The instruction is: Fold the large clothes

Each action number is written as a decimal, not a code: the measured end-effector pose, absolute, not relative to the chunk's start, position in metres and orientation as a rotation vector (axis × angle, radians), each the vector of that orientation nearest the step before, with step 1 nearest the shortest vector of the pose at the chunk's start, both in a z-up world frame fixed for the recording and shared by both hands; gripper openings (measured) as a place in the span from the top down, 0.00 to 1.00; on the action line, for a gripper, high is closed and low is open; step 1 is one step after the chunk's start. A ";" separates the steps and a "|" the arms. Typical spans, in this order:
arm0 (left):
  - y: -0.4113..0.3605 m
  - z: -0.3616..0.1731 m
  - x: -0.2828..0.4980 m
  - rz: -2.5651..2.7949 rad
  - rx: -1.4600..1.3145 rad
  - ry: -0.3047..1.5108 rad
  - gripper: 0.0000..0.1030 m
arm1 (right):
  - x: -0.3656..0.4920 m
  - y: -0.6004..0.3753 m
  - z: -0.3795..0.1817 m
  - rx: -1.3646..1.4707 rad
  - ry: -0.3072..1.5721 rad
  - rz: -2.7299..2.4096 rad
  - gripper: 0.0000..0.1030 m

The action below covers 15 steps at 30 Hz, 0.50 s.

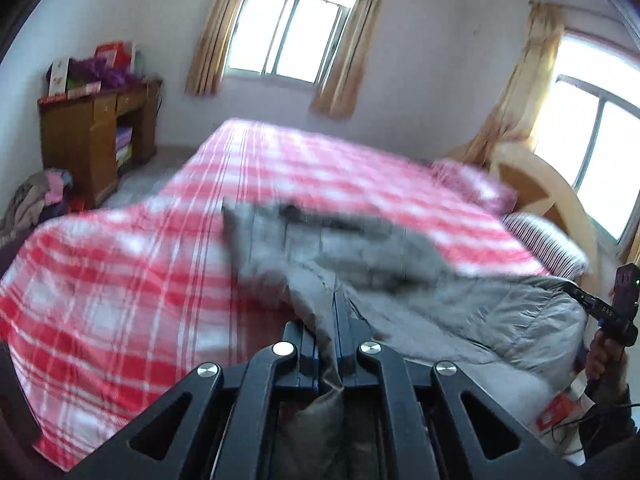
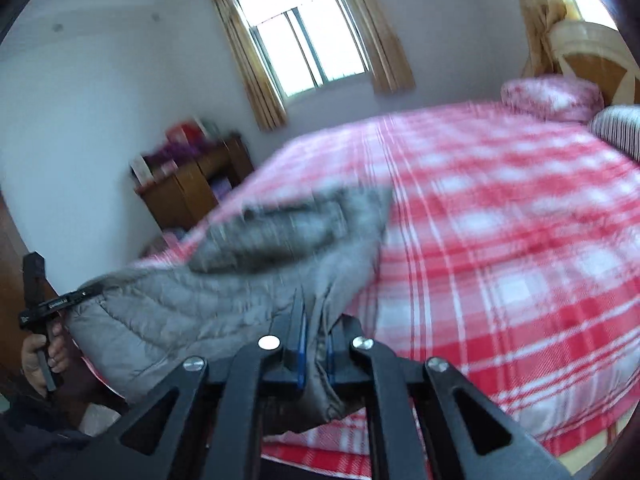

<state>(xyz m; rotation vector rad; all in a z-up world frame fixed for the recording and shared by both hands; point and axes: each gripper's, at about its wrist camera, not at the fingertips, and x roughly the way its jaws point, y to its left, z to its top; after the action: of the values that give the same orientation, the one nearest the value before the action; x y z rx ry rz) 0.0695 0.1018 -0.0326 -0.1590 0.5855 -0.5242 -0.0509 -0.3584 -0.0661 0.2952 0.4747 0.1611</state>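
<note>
A grey quilted jacket (image 1: 460,312) hangs stretched above the near edge of a bed with a red and white checked cover (image 1: 140,280). My left gripper (image 1: 334,304) is shut on a fold of the jacket's edge, and cloth bunches between its fingers. In the right wrist view the same grey jacket (image 2: 192,312) spreads to the left, and my right gripper (image 2: 314,320) is shut on another pinch of it. Each view shows the other gripper at its side edge, held in a hand: the right gripper (image 1: 588,300) and the left gripper (image 2: 86,294), whose tips the jacket hides.
Checked bed cover (image 2: 500,260) fills the right wrist view. Two pillows (image 1: 532,236) lie by the wooden headboard (image 1: 548,192). A wooden cabinet (image 1: 92,140) with boxes on top stands at the far wall, with a pile of clothes (image 1: 36,200) beside it. Curtained windows (image 1: 288,32) are behind.
</note>
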 end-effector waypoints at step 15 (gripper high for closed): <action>0.068 -0.096 0.291 -0.328 -0.078 0.709 0.89 | 0.170 -0.391 -0.056 0.352 0.455 0.054 0.92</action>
<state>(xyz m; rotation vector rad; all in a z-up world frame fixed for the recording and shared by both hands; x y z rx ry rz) 0.2909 0.0679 -0.0958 -0.0782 0.7087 -0.3275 0.1704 -0.3914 -0.0563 0.3516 0.4547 0.0536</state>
